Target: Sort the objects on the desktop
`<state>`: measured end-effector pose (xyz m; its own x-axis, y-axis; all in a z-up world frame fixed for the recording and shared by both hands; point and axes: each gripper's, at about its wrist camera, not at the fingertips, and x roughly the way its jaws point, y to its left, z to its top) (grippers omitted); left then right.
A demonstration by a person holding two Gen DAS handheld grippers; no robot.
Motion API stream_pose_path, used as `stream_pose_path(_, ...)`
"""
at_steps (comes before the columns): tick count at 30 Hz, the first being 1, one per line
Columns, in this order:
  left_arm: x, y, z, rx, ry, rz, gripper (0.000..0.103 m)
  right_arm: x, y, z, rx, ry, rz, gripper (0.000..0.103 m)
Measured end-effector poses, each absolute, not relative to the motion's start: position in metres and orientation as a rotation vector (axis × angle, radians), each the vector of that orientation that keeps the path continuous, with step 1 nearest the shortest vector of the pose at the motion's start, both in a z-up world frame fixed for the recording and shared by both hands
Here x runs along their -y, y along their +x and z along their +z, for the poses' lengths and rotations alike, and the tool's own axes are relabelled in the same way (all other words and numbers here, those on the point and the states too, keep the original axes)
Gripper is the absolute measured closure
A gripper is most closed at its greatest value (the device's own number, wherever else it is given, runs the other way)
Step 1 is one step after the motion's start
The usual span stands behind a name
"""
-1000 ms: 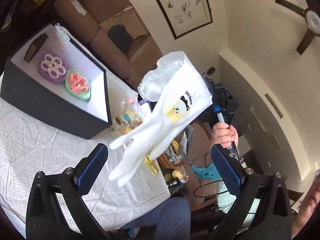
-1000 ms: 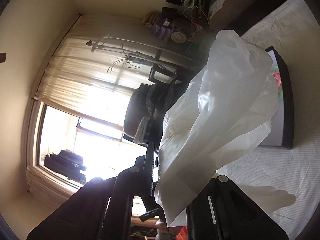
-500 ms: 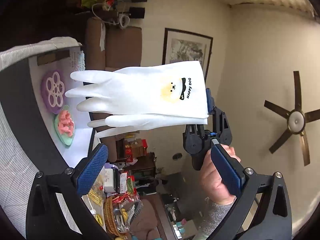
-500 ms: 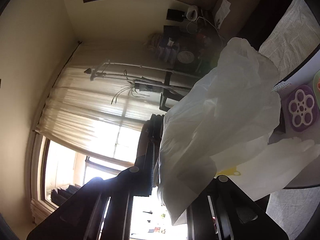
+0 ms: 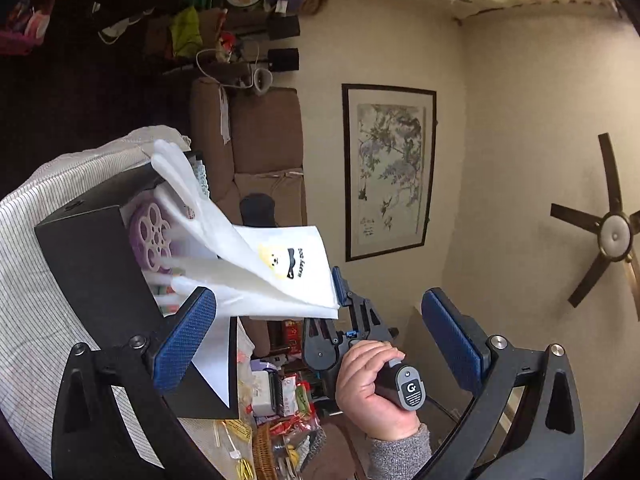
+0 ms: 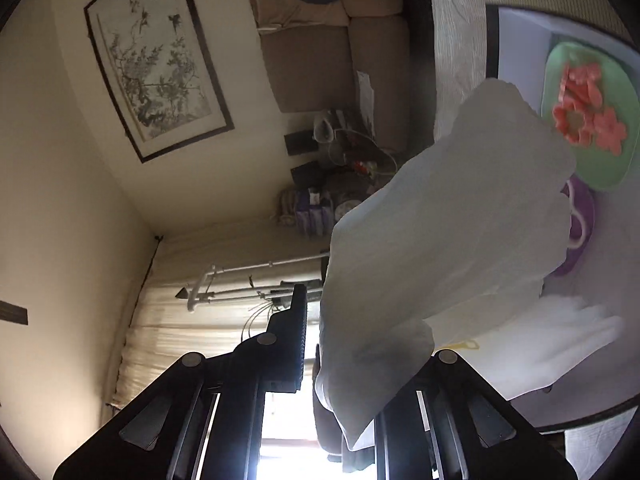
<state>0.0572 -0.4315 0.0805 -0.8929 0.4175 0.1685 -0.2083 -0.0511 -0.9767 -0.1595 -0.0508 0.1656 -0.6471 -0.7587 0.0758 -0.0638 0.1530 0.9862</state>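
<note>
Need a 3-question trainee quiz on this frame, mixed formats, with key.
1. True or false: the right gripper is shut on the white glove.
2. The left gripper is: A) open, holding nothing B) clamped on the glove C) shut on the purple ring mould.
3. Fill in: the glove's fingertips reach over the open black ___, where the purple ring mould lies.

Key: 1 true; 2 A; 3 box.
</note>
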Motion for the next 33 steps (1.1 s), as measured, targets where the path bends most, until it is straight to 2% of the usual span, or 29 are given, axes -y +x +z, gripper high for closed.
stream_pose_path(6, 0.409, 0.018, 0.090, 1.677, -0.346, 1.987, 0.000, 0.029, -0.161, 0.176, 1.845, 0.747, -1.626, 0.089)
stream_pose_path(13, 0.430, 0.034, 0.110, 1.631, -0.371, 2.116, 0.000, 0.096, -0.153, 0.181, 1.867, 0.818, -1.519, 0.089)
stream_pose_path(15, 0.439, 0.041, 0.109, 1.640, -0.361, 2.145, 0.000, 0.114, -0.149, 0.179, 1.923, 0.821, -1.430, 0.089)
stream_pose_path(18, 0.441, 0.041, 0.105, 1.644, -0.381, 2.150, 0.000, 0.127, -0.138, 0.171, 2.024, 0.820, -1.287, 0.089)
stream_pose_path(24, 0.426, 0.018, 0.108, 1.591, -0.452, 2.154, 0.000, 0.084, -0.108, 0.123, 2.087, 0.851, -1.447, 0.089)
stream_pose_path(29, 0.407, -0.018, 0.115, 1.493, -0.625, 2.184, 0.000, 0.036, -0.101, 0.098, 2.022, 0.919, -1.722, 0.089)
stream_pose_path(33, 0.394, -0.031, 0.132, 1.353, -0.653, 2.265, 0.000, 0.028, -0.112, 0.107, 1.862, 0.986, -1.876, 0.089)
